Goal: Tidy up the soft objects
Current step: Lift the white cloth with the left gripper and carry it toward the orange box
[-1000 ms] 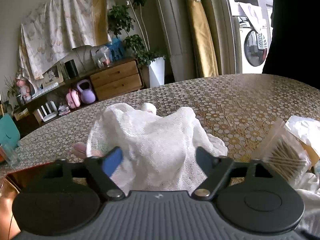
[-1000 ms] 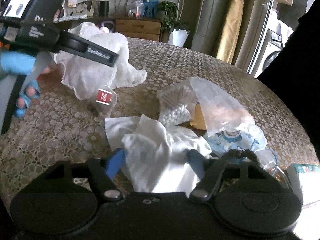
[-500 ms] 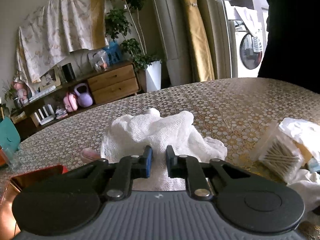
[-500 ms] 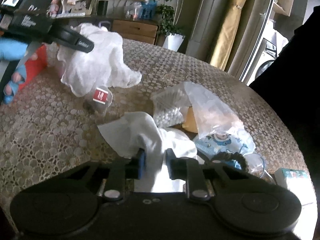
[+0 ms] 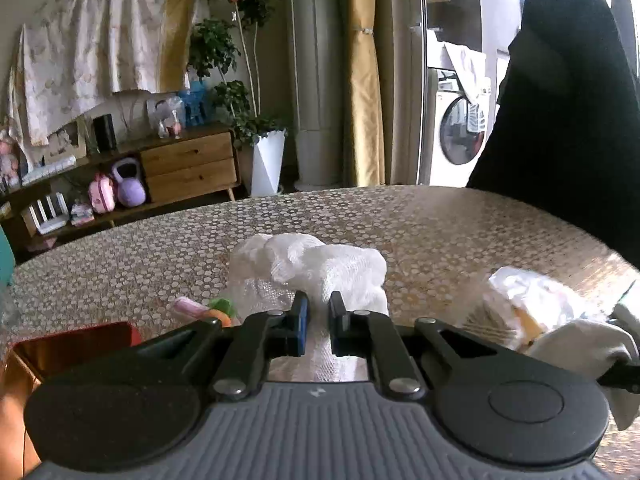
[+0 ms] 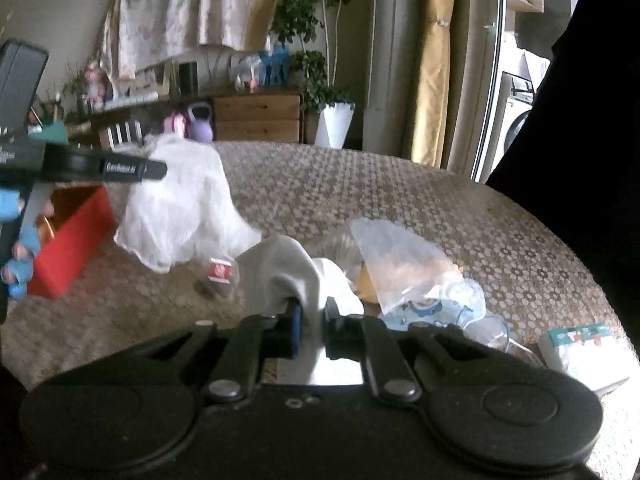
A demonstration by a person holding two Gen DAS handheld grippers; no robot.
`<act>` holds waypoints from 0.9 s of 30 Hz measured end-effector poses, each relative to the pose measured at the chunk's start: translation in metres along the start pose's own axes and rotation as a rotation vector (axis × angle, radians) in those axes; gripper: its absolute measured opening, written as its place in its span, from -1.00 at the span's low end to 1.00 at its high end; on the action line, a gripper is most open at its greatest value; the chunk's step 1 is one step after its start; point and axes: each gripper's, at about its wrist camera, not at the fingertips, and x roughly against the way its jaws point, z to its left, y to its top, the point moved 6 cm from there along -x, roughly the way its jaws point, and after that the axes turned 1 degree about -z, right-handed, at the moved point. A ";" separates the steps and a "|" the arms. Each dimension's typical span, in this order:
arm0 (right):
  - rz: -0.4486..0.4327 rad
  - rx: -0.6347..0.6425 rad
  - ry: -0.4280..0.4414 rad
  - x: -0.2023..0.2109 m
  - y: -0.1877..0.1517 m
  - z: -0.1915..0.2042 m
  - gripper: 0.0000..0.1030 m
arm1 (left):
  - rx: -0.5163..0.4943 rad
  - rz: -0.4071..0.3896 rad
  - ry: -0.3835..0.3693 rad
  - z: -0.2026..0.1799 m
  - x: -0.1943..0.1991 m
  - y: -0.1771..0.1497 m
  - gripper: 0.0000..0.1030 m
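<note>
On the mosaic-patterned table [image 5: 440, 232], my left gripper [image 5: 318, 304] is shut on a white gauze cloth [image 5: 320, 264]. The right wrist view shows that gauze cloth [image 6: 180, 208] hanging from the left gripper [image 6: 158, 169], raised over the table's left side. My right gripper [image 6: 310, 308] has its jaws closing, the pads pinching a fold of a smooth white cloth [image 6: 288, 264] that rises in a peak from the pile. That same white cloth [image 5: 580, 340] shows at the right edge of the left wrist view.
A red box [image 6: 72, 240] stands at the left. A clear plastic bag [image 6: 400, 256], a cotton-swab bag [image 5: 492, 320], a blue-printed cloth [image 6: 436, 308], a tissue pack [image 6: 580, 344] and a red-labelled sachet [image 6: 218, 270] lie around. A person in dark clothing [image 5: 568, 120] stands at the right.
Both grippers went from wide open to shut on their cloths. Both then rose, pulling the gauze cloth and the smooth white cloth up off the table.
</note>
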 end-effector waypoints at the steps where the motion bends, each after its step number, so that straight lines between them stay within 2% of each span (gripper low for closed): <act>1: -0.004 -0.005 0.009 0.004 0.003 0.001 -0.81 | 0.018 0.003 -0.016 0.003 0.005 0.001 -0.79; 13: -0.071 -0.055 0.109 0.041 0.042 0.024 -0.81 | 0.120 0.006 -0.091 0.042 0.065 0.019 -0.79; 23: -0.115 -0.007 0.193 0.054 0.077 0.063 -0.81 | 0.110 -0.068 -0.043 0.086 0.112 0.044 -0.79; 27: -0.132 0.023 0.221 0.055 0.090 0.083 -0.81 | 0.083 -0.098 -0.001 0.106 0.129 0.055 -0.79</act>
